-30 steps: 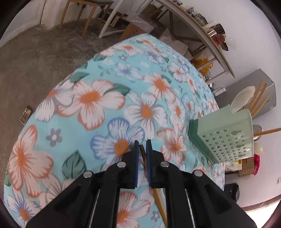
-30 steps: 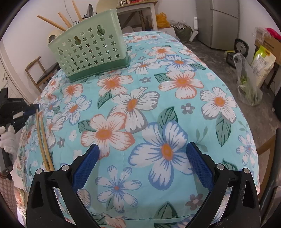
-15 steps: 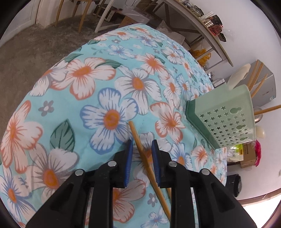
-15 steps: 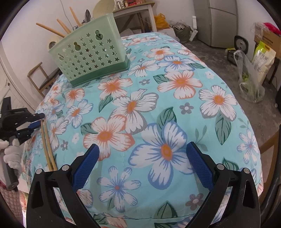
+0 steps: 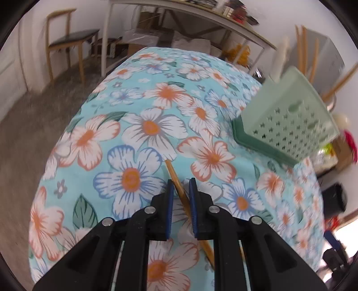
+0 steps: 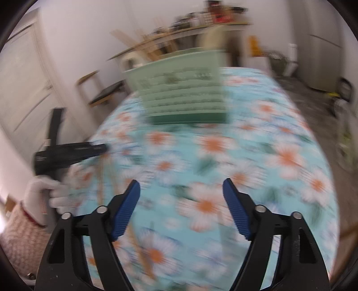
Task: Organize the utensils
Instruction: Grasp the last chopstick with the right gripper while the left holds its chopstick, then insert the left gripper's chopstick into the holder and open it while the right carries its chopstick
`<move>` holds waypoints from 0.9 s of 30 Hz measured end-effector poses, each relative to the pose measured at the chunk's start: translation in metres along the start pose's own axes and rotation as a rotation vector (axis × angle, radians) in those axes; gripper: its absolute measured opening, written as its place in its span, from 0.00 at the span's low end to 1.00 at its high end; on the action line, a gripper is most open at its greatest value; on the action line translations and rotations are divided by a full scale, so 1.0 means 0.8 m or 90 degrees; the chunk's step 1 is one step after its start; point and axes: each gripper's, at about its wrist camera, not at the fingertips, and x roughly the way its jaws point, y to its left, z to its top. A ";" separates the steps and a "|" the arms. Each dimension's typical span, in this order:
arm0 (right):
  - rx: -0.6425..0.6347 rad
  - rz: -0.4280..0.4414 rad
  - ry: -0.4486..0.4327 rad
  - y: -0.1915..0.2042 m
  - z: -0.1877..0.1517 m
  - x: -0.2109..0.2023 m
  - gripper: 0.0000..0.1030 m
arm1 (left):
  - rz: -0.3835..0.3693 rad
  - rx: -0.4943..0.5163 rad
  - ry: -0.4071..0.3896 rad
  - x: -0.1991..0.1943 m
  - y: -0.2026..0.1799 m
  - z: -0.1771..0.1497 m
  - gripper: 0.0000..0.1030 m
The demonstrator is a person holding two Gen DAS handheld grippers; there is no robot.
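Note:
A wooden chopstick (image 5: 173, 173) lies slanted between the blue pads of my left gripper (image 5: 181, 180), its end sticking out past the tips. The jaws are closing, and a narrow gap still shows on each side of the stick at the tips. The green star-holed basket (image 5: 288, 120) stands at the right with chopsticks (image 5: 304, 51) and a white spoon (image 5: 282, 58) upright in it. In the blurred right wrist view the basket (image 6: 183, 96) is straight ahead. My right gripper (image 6: 181, 181) hangs over the floral tablecloth (image 6: 279, 156), jaws closing with nothing between them. The left gripper (image 6: 98, 148) shows at the left in a white-gloved hand (image 6: 44, 190).
The floral cloth (image 5: 134, 112) covers a rounded table that drops off to grey floor on the left. A wooden chair (image 5: 67, 44) and a long cluttered shelf table (image 5: 201, 15) stand beyond it. A grey fridge (image 6: 324, 56) is at the far right.
The left jaws went from shut on the chopstick to slightly apart, and the gripper rolled and shifted. The right gripper swung towards the basket and its jaws narrowed.

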 end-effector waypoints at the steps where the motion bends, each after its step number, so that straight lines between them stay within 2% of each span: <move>1: -0.012 0.019 0.012 0.012 0.005 0.010 0.57 | 0.001 0.007 -0.001 0.001 -0.001 0.000 0.13; 4: -0.053 0.069 0.054 0.047 0.016 0.043 0.45 | -0.006 0.005 0.003 0.003 0.003 -0.001 0.13; 7: -0.109 0.094 0.101 0.077 0.016 0.076 0.37 | -0.013 0.004 0.005 0.005 0.006 -0.001 0.13; 11: -0.171 0.096 0.159 0.099 0.005 0.109 0.27 | -0.018 0.006 0.005 0.006 0.008 -0.002 0.13; 13: -0.186 0.084 0.182 0.102 -0.003 0.120 0.14 | -0.020 0.007 0.003 0.004 0.008 -0.003 0.13; 14: -0.187 0.080 0.185 0.101 -0.005 0.122 0.11 | -0.021 0.008 0.002 0.004 0.007 -0.003 0.13; 15: -0.182 0.081 0.185 0.099 -0.005 0.122 0.06 | -0.023 0.009 0.001 0.003 0.006 -0.003 0.13; 20: -0.141 0.039 0.163 0.069 -0.001 0.105 0.04 | -0.045 0.023 0.005 0.002 -0.013 -0.007 0.12; 24: -0.044 -0.018 0.145 0.008 0.001 0.080 0.04 | -0.072 0.047 0.015 0.004 -0.036 -0.015 0.11; 27: 0.016 -0.047 0.153 -0.030 -0.007 0.069 0.04 | -0.090 0.063 0.027 0.008 -0.050 -0.022 0.11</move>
